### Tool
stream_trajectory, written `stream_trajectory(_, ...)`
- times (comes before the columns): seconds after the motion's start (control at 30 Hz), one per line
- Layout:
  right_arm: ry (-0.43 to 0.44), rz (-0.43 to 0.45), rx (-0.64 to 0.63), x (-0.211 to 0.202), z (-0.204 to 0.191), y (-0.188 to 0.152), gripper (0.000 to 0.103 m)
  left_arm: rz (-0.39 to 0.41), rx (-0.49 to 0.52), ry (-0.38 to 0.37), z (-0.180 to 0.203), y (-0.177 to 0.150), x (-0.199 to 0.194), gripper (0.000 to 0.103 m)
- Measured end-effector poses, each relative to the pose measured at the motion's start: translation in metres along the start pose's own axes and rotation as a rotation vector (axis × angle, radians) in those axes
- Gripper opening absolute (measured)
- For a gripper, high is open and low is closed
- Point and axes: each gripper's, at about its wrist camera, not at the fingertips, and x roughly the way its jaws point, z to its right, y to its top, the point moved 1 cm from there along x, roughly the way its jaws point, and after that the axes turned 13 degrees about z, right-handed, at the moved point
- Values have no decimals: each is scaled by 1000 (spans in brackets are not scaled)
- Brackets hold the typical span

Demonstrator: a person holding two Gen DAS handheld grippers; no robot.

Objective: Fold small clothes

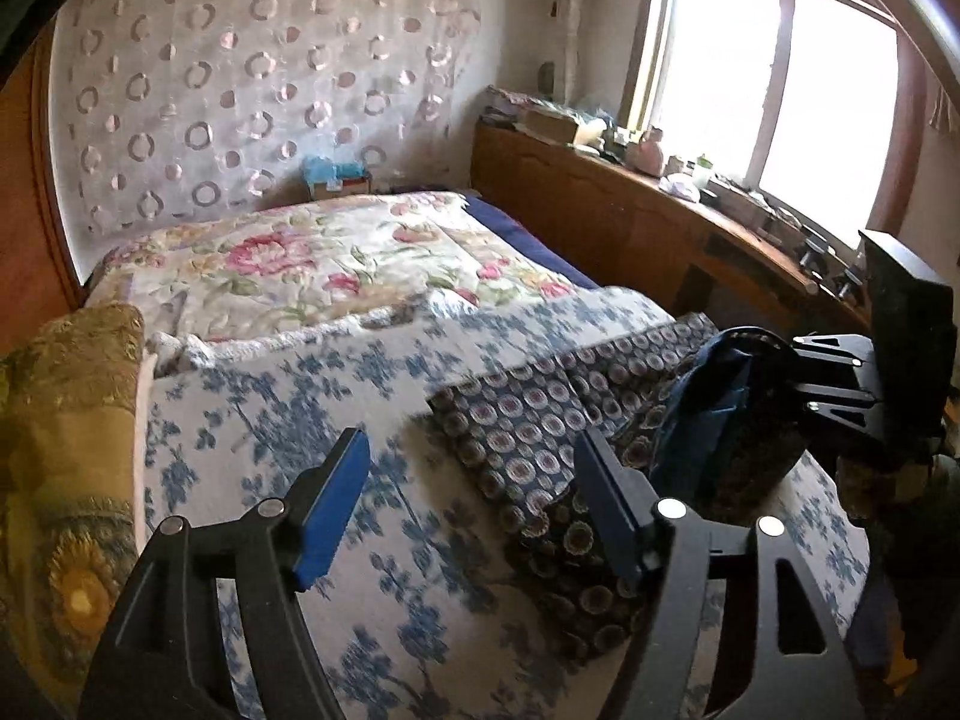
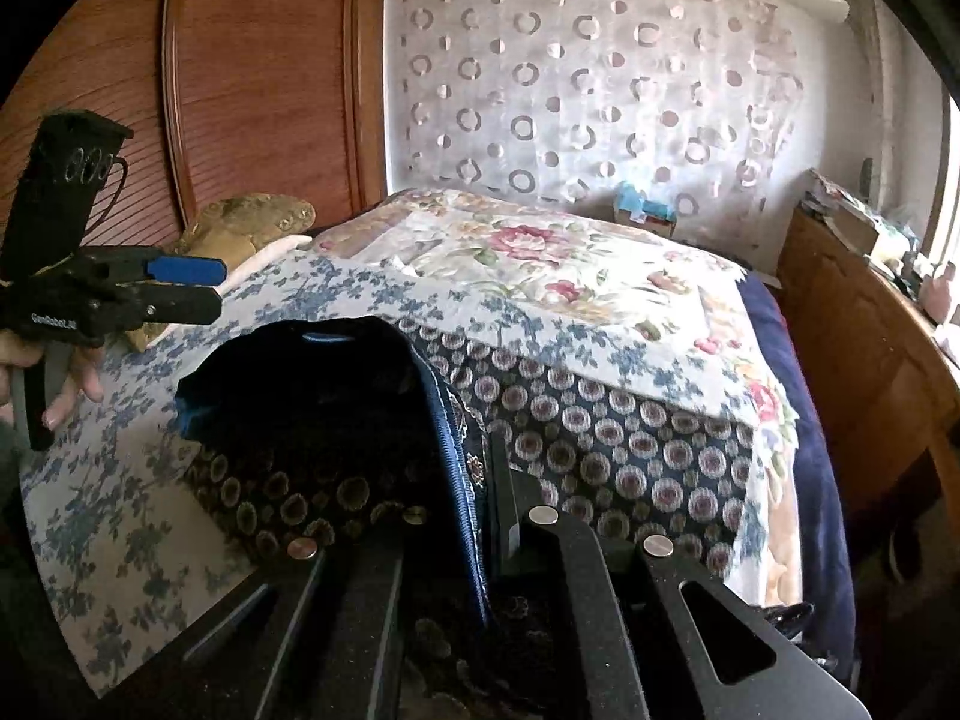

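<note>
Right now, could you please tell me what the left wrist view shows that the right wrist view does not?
Only the left wrist view shows the bright window and the open left gripper from behind, holding nothing. Only the right wrist view shows the reddish wooden wardrobe door and a bare hand gripping the left gripper's handle. Both show the dark circle-patterned garment, lifted at one end by the right gripper, on the blue-and-white floral bedspread.

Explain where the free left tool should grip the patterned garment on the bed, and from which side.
The left tool is open. Best bet: the garment's flat near-left corner on the blue floral bedspread, approached from the left. The right tool already pinches the raised right edge, so that loose corner lies free.
</note>
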Motion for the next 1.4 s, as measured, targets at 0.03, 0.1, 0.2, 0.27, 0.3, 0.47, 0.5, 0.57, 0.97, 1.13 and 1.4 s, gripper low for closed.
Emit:
stream_trajectory(0.03,4,2,-5,3,1,4,3,-1,1,3,-3,2,2,71)
stream_trajectory(0.1,10,3,-17,10,4,11,3,-6,-3,6,-7,4,6,71)
stream_trajectory(0.2,12,-8,-27,25,9,18,3,-19,-10,8,-14,5,13,71)
stream_trajectory(0.27,16,-25,-29,38,13,20,3,-30,-12,10,-17,5,18,71)
stream_trajectory(0.3,16,-34,-32,43,15,18,3,-36,-13,10,-18,4,20,71)
stream_trajectory(0.47,20,-86,-7,72,26,16,3,-68,-12,7,-23,0,33,71)
stream_trajectory(0.5,20,-93,-3,76,25,16,3,-74,-12,5,-23,-1,35,71)
stream_trajectory(0.57,23,-107,5,84,27,16,3,-89,-13,6,-21,-2,38,71)
stream_trajectory(0.97,-150,-11,93,36,49,45,60,-107,56,-68,7,-5,49,71)
stream_trajectory(1.13,-218,-35,117,-1,59,25,65,-148,86,-55,4,-4,74,71)
stream_trajectory(1.4,-308,-149,225,-13,94,-26,66,-241,30,-39,-13,-19,110,71)
